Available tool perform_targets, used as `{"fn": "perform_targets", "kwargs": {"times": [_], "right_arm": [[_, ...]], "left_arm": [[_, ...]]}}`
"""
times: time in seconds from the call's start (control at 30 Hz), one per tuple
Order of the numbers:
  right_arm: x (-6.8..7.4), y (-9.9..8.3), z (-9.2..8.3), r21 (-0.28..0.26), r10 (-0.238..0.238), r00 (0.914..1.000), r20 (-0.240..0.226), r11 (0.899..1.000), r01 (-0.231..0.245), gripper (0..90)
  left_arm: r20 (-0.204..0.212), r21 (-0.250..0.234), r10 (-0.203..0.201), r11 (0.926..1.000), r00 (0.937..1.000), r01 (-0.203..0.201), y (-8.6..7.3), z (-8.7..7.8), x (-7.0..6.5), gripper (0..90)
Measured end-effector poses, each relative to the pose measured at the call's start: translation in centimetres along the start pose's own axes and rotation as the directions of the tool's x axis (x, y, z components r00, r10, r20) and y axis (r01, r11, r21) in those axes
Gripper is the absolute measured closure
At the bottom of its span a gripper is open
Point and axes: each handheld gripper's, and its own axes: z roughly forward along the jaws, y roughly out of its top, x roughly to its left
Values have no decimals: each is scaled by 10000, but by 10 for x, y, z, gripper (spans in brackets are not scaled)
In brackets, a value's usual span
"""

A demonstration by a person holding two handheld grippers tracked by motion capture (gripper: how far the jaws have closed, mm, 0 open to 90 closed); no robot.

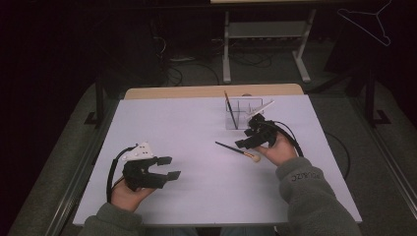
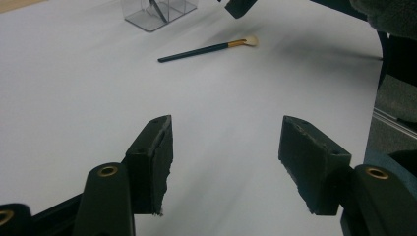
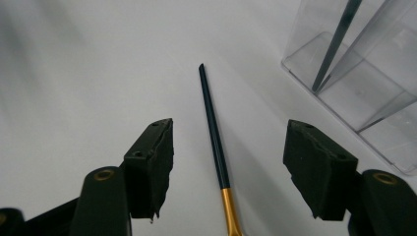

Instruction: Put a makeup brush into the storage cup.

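A makeup brush (image 1: 238, 149) lies flat on the white tabletop (image 1: 196, 128), just in front of the clear acrylic organizer (image 1: 242, 113), its dark handle tip toward the organizer and its pale bristles toward the person. The right hand-held gripper (image 1: 248, 137) hangs over the brush with its jaws spread wide on either side of the handle, clear of it. Well to the left of the brush, the left hand-held gripper (image 1: 169, 167) is released too, nothing between its jaws. A second brush (image 1: 230, 109) stands tilted inside the organizer.

a white table (image 1: 196, 128) carries a makeup brush (image 1: 238, 150) and a clear organizer (image 1: 242, 114).
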Motion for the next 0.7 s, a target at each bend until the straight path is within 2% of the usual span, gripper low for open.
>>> {"fn": "perform_targets", "kwargs": {"times": [0.37, 0.7], "right_arm": [[0, -7, 21, 626, -128, 9999, -26, 9980, 129, 416], [1, -11, 28, 975, -346, 9994, -34, 9946, 348, 499]], "left_arm": [[26, -45, 8, 10000, 10000, -8, 0, 0, 1, 371], [29, -24, 26, 10000, 10000, -26, 0, 0, 1, 370]]}}
